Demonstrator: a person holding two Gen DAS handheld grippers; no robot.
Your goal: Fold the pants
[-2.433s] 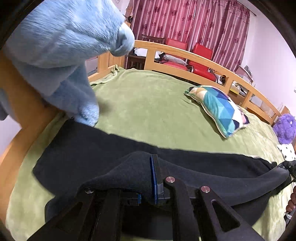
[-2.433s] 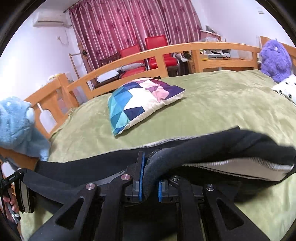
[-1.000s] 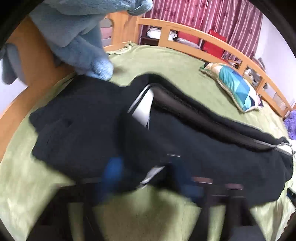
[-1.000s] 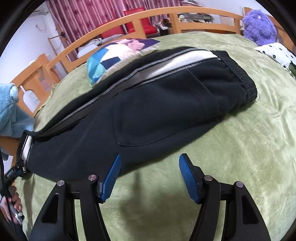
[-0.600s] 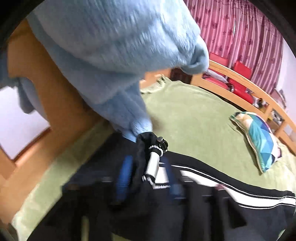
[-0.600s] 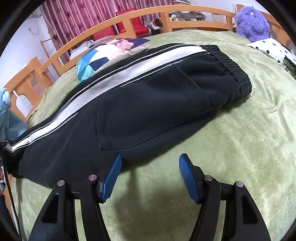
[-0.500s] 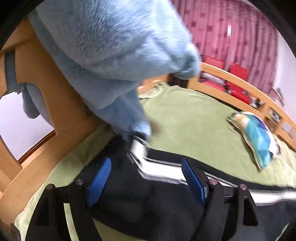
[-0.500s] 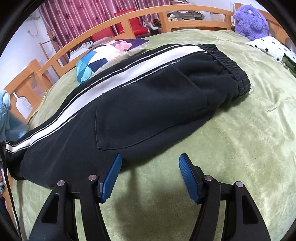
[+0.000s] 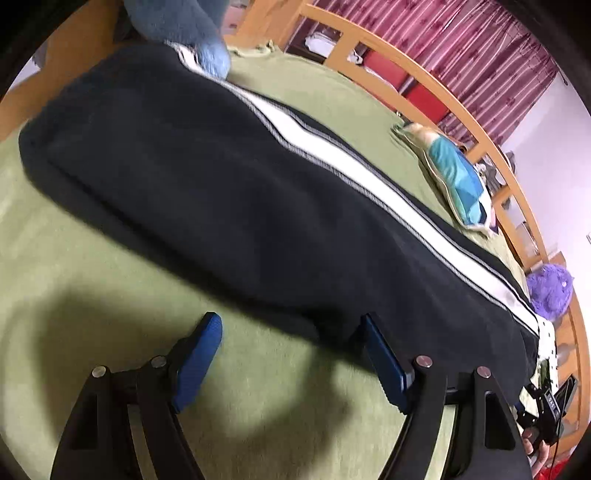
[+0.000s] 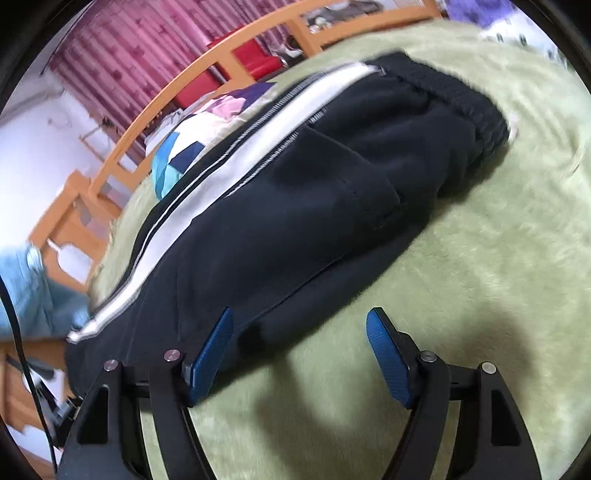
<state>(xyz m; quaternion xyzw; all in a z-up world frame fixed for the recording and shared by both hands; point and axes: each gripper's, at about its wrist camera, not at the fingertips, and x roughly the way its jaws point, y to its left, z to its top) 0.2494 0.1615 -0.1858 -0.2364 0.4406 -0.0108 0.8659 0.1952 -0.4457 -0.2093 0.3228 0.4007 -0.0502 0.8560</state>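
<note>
Both grippers, left [image 9: 288, 334] and right [image 10: 299, 328], just let go, jaws spread, empty. Pants [image 9: 229, 192] now lie folded lengthwise on bed [image 9: 92, 295], long axis across my view, waistband [image 10: 454, 92] nearer right.

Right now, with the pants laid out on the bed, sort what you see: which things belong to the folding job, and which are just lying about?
Belong to the job:
- black pants with the white side stripe
- left gripper, open
- right gripper, open, jaws just widened, nothing between them

Just lying about:
- patchwork pillow
- purple plush toy
- blue plush toy
- red chairs
</note>
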